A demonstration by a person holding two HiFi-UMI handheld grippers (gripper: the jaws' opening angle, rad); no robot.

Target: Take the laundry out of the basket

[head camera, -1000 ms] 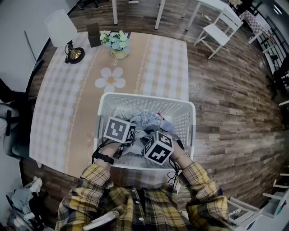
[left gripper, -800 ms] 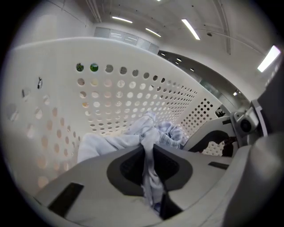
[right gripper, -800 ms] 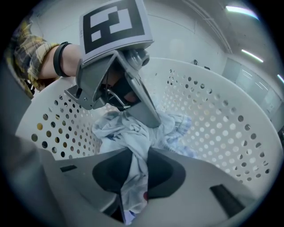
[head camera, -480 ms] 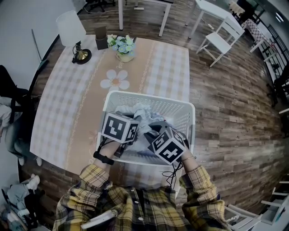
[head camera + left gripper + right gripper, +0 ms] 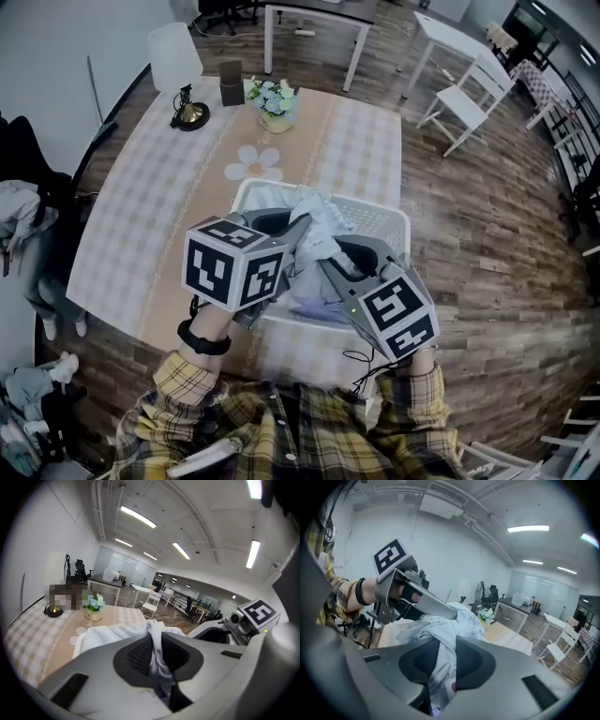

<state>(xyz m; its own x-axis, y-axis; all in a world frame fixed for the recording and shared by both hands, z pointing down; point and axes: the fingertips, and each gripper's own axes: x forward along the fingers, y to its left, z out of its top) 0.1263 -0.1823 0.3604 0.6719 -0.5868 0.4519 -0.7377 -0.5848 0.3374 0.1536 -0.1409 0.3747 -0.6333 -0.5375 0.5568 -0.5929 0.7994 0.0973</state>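
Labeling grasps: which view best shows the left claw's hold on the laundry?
Left gripper view: the laundry runs straight between the left claw's pads, pinched there. Head view: the claw's own body hides the pinch, and only bunched cloth beyond it shows. Right gripper view: the left claw from outside, with cloth draped below it.

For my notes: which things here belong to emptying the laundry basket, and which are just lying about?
Job: laundry basket; pale garment; left tongs and right tongs, both shut on it.
Lying about: lamp; flower pot; dark box; white chair.
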